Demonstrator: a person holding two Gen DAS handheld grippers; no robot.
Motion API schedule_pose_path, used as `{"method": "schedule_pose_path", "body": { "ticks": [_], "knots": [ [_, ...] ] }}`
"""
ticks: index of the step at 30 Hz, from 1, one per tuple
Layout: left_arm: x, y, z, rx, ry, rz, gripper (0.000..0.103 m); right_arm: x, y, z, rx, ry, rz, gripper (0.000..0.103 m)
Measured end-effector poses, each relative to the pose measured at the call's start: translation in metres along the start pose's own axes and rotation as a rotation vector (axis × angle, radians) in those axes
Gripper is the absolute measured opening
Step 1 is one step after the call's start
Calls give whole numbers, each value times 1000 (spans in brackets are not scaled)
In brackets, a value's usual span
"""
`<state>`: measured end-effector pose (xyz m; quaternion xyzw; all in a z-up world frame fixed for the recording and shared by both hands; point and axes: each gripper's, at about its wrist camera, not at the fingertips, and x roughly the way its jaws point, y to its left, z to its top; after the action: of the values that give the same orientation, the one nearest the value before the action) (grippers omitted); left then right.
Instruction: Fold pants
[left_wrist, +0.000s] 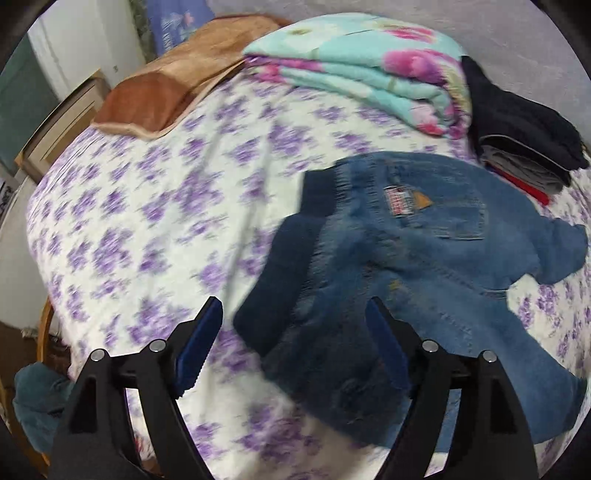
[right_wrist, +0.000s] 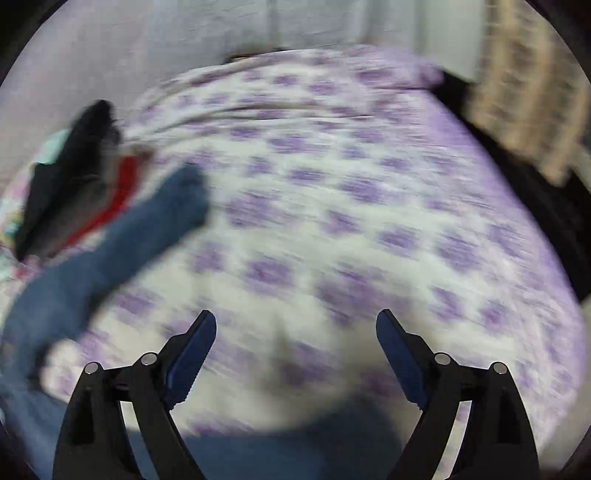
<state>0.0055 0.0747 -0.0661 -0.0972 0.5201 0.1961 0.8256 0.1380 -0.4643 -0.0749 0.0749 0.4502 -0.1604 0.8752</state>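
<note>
The left hand-held gripper (left_wrist: 293, 319) stands spread over the bed's white, purple-flowered sheet (left_wrist: 147, 221), pinching nothing; the crumpled blue denim pants (left_wrist: 399, 266) lie just ahead, reaching between its fingers. The right hand-held gripper (right_wrist: 295, 328) is also spread and empty, the pants (right_wrist: 92, 266) off to its left.

One pair of blue denim pants (left_wrist: 406, 258) lies at centre right, one folded turquoise floral quilt (left_wrist: 362, 74) at the top, and one brown satin pillow (left_wrist: 177, 85) upper left. One stack of dark folded clothes (left_wrist: 524, 136) sits upper right, perhaps three or four garments, though blur hides the layers.
</note>
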Motion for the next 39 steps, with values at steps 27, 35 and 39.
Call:
{"method": "schedule_pose_path", "body": {
  "ticks": [27, 35, 39],
  "knots": [
    [76, -73, -2, 99, 142, -143, 90, 1, -4, 61, 371, 75, 511, 3],
    [66, -74, 4, 148, 130, -166, 91, 49, -52, 12, 409, 177, 84, 52],
    [51, -67, 10, 180, 68, -157, 91, 50, -29, 31, 291, 104, 150, 75]
  ]
}}
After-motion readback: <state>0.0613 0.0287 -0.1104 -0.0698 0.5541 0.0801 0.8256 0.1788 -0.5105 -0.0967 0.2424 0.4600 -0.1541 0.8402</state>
